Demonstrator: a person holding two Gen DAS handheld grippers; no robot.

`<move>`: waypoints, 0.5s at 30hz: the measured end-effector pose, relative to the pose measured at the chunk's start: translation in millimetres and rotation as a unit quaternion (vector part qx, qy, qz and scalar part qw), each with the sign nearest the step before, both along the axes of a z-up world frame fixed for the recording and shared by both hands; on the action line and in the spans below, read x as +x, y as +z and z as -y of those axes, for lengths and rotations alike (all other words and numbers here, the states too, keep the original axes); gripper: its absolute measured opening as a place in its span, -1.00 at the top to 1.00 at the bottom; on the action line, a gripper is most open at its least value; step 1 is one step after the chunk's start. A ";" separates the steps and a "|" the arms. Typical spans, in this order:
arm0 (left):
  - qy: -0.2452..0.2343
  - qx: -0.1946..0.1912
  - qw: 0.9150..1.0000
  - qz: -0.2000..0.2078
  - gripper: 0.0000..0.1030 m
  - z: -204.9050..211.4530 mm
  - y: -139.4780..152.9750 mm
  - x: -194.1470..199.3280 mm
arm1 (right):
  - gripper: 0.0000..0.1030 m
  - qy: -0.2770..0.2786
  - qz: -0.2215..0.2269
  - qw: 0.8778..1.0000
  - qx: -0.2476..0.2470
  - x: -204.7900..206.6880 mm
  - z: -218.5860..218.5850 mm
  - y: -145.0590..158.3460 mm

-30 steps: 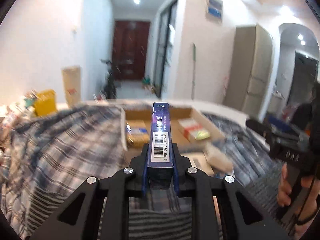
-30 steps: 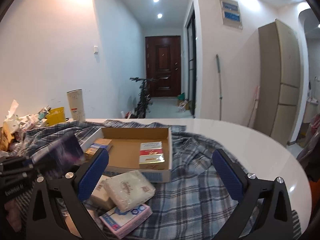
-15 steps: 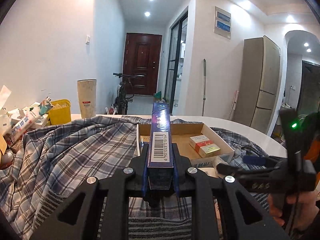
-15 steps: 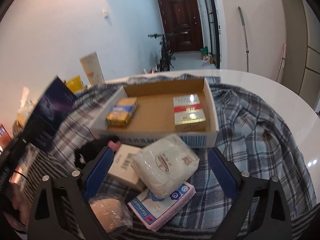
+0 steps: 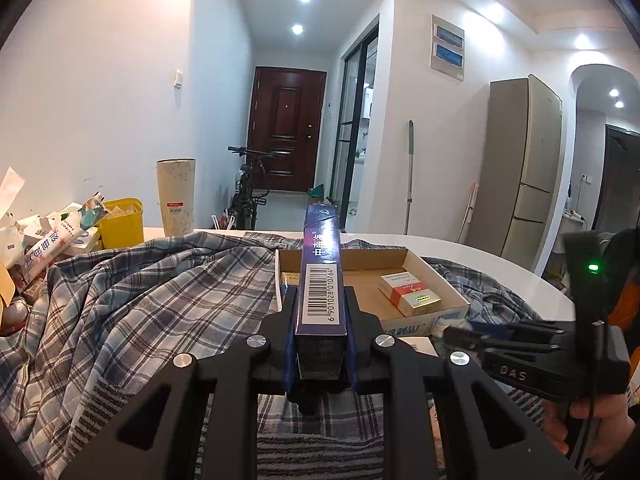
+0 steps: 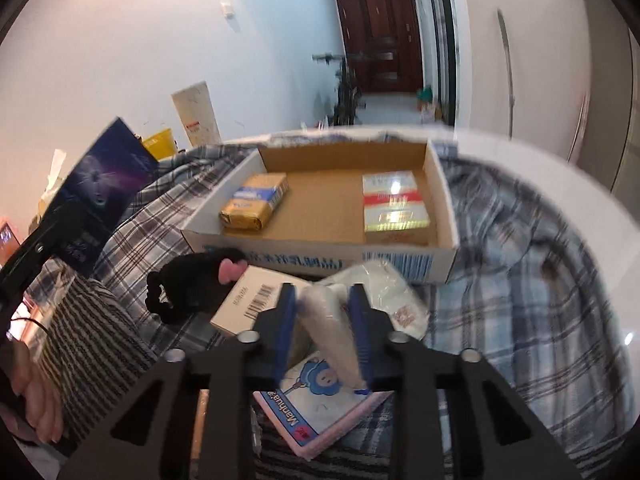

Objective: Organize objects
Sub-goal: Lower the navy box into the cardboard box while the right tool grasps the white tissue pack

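My left gripper [image 5: 320,312] is shut on a long dark blue box [image 5: 322,272] with a barcode, held above the plaid cloth and pointing at the open cardboard tray [image 5: 434,280]; the box [image 6: 100,192] also shows at the left of the right wrist view. My right gripper [image 6: 322,316] has shut on a white soft tissue pack [image 6: 340,320], squeezing it between the blue pads [image 6: 286,320]. The pack lies just in front of the tray [image 6: 320,256], which holds a yellow pack [image 6: 256,202] and a red-and-white box [image 6: 394,202].
Beside the white pack lie a pink tissue pack [image 6: 316,412], a white barcoded box [image 6: 248,304] and a black scrunchie [image 6: 192,284]. A plaid cloth [image 5: 140,300] covers the white round table [image 6: 560,184]. Clutter, a yellow bin [image 5: 120,226] and a tall cup [image 5: 176,196] stand at the far left.
My right gripper tipped down towards the loose items and its wide-open jaws closed onto the white tissue pack. The left gripper kept hold of the blue box and barely moved.
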State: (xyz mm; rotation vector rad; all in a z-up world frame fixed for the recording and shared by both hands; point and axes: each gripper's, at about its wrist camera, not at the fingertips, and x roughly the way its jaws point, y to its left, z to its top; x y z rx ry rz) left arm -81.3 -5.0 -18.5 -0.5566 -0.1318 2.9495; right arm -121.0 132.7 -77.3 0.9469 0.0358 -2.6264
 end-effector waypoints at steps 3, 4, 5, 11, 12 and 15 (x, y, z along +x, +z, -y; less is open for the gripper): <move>0.002 0.001 1.000 -0.002 0.59 1.2 0.6 0.5 | 0.64 -0.013 -0.045 0.999 0.001 12.4 -3.7 11.6; 0.002 0.001 1.000 -0.002 0.59 1.1 0.9 0.5 | 0.64 -0.018 -0.057 0.998 -0.003 15.0 -6.6 15.5; 0.002 0.002 1.000 -0.002 0.59 1.5 1.1 0.5 | 0.64 -0.025 -0.071 0.997 -0.009 18.4 -10.3 19.9; 0.008 0.003 1.000 -0.006 0.59 2.2 2.1 1.5 | 0.64 -0.064 -0.139 0.987 -0.041 33.0 -31.5 40.5; 0.008 0.002 1.000 -0.005 0.59 2.2 2.1 1.8 | 0.64 -0.069 -0.139 0.987 -0.041 32.6 -33.0 41.3; 0.014 -0.005 1.000 -0.001 0.59 0.9 7.5 0.5 | 0.64 -0.076 -0.130 0.988 -0.039 27.3 -35.8 45.9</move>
